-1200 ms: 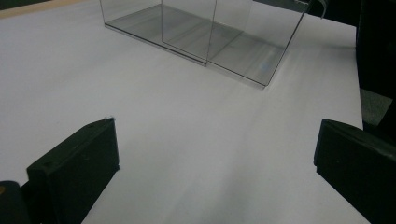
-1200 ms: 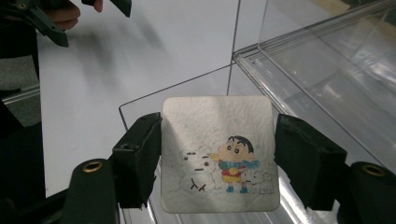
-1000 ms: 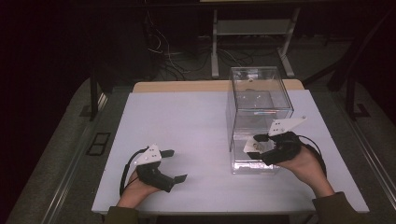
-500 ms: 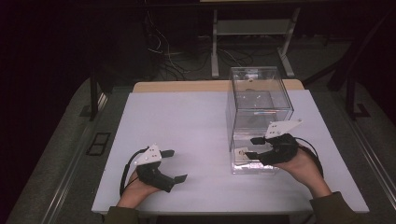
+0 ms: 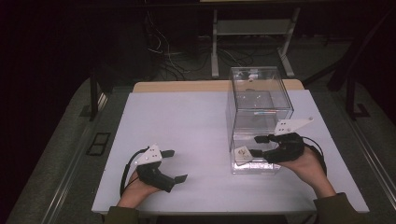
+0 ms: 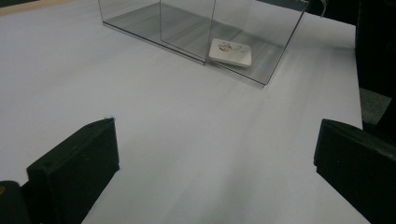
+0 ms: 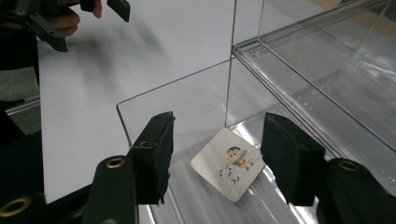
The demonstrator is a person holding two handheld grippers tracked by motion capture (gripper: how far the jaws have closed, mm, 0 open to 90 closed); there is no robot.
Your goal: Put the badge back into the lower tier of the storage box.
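A clear plastic box (image 5: 259,100) with an inner shelf stands on the white table's (image 5: 196,121) right half, its open side facing the person. A small white card with a cartoon picture (image 7: 229,163) (image 5: 242,152) (image 6: 230,52) lies flat on the box floor near its front left corner. My right gripper (image 5: 257,145) (image 7: 215,156) is open, reaching into the box's lower level, its jaws either side of the card and just above it, holding nothing. My left gripper (image 5: 174,164) (image 6: 210,172) rests open at the front left of the table, empty.
The table's front edge runs just below both hands. Behind the table stand a metal stand (image 5: 252,32) and loose cables (image 5: 173,56) on the dark floor. Bare tabletop stretches between the left gripper and the box.
The right gripper has shifted slightly leftward and deeper into the box, and the card now lies loose on the box floor between the open jaws. The left gripper has stayed put.
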